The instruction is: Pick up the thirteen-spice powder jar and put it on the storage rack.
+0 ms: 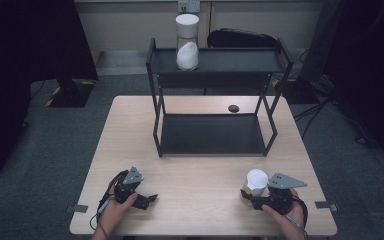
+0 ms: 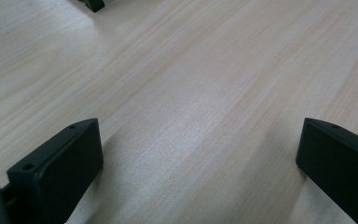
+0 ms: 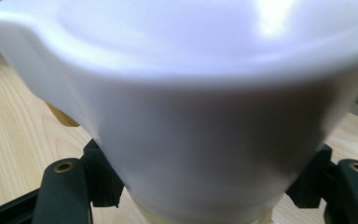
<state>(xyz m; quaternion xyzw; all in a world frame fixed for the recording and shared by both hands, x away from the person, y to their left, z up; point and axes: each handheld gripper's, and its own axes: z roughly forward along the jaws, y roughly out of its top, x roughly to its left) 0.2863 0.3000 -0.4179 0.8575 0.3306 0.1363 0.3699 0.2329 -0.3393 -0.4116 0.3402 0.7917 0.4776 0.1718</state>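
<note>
Both my grippers are black. The left gripper and right gripper each carry a grey three-cornered plate on top, and a black cable trails back past each wrist. Left jaws are blocky matte-black slabs with a small screw hole near each tip. Right jaws have brass-coloured inserts in their holes. Hands bare, no sleeves in view.

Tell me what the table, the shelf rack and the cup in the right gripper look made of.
Table: pale wood or laminate, visible grain, matte. Shelf rack: black, likely painted metal, thin frame. Cup in the right gripper: white, smooth, glossy highlights; probably plastic or ceramic.
</note>
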